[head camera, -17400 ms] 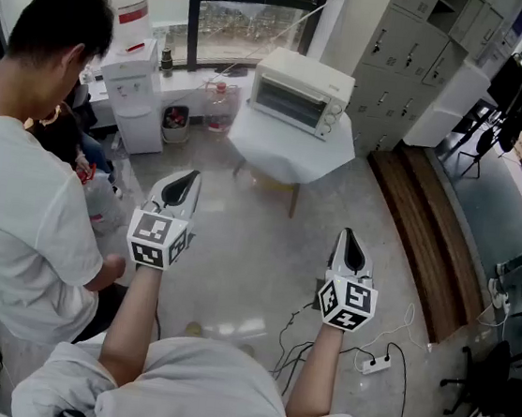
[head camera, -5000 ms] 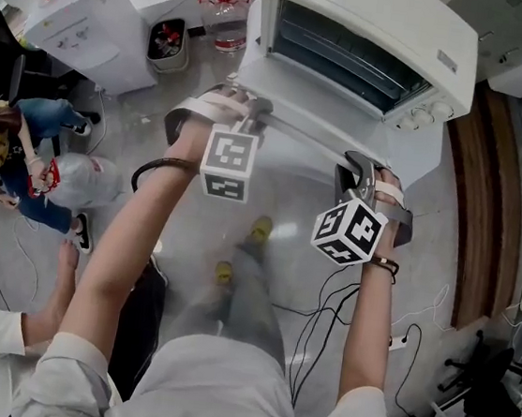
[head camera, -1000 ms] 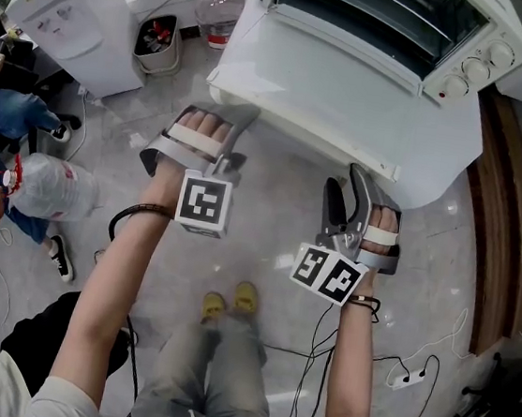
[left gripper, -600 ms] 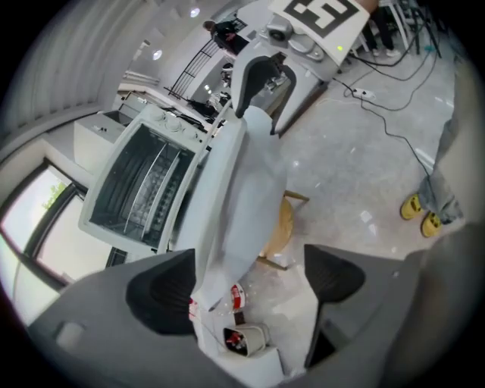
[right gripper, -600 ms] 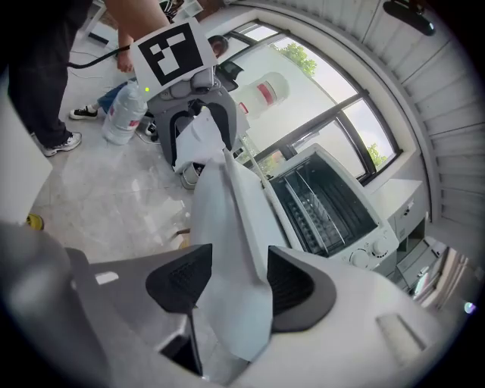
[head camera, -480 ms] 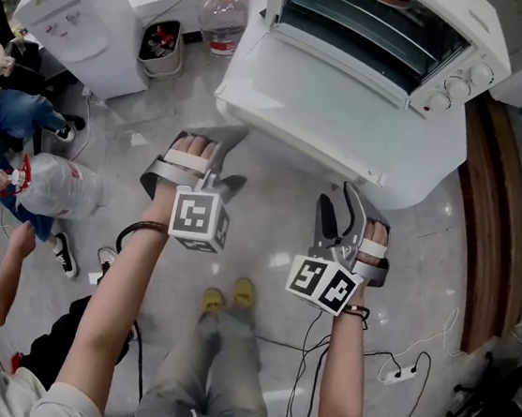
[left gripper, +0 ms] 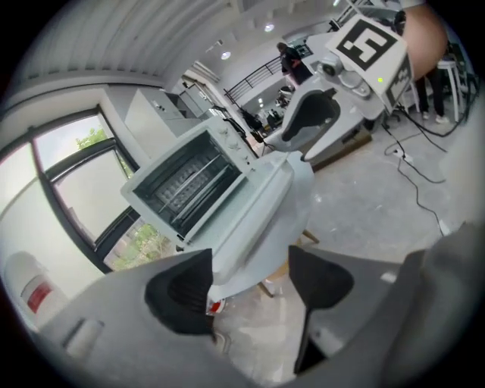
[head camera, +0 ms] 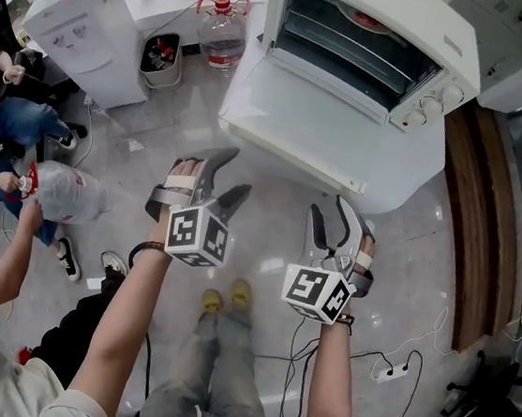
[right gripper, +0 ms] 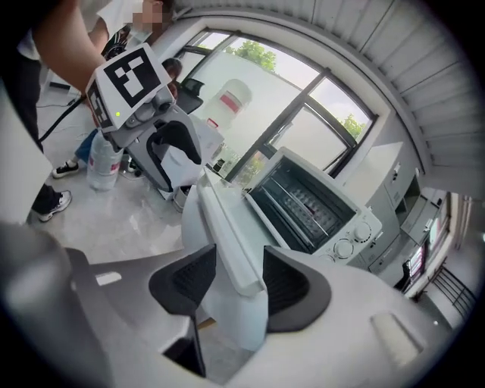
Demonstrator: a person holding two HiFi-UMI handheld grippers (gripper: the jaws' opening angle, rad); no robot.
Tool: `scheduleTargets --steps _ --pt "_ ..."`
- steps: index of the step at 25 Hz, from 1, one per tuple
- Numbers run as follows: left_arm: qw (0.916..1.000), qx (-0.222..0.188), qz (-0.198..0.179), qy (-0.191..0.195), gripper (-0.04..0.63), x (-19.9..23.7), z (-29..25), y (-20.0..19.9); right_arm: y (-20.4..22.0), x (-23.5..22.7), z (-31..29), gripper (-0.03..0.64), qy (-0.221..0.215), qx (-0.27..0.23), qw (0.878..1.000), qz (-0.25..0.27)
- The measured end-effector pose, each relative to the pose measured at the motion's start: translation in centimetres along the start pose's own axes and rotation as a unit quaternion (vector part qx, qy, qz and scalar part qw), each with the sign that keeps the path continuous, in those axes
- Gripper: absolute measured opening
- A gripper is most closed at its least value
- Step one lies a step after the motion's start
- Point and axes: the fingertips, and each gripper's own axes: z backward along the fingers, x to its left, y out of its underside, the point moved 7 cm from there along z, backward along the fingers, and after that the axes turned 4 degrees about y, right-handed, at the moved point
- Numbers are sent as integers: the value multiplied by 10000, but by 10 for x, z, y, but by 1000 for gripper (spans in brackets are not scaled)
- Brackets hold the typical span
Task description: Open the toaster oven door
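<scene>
Toaster oven (head camera: 387,25) door (head camera: 320,116) lies open.
Left gripper (head camera: 229,176) and right gripper (head camera: 329,211) hover clear; empty jaws apart, just been closing.

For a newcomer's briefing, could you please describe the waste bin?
Find the white toaster oven, door open. On the floor left of it, the bin sits between a red-capped water jug and a dispenser; it alone is dark-lined and open-topped.

White toaster oven (head camera: 376,38) sits with door (head camera: 301,113) folded fully open.
</scene>
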Motion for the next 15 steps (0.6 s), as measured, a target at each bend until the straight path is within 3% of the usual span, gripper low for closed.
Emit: scheduleTargets --steps 11,15 --pt "9940 -398 940 -402 165 32 59 -33 -43 -47 41 28 311 -170 9934 -1090" --pt "9901 -539 1154 -595 95 43 78 -45 -53 -59 56 2 386 -240 9895 -1371"
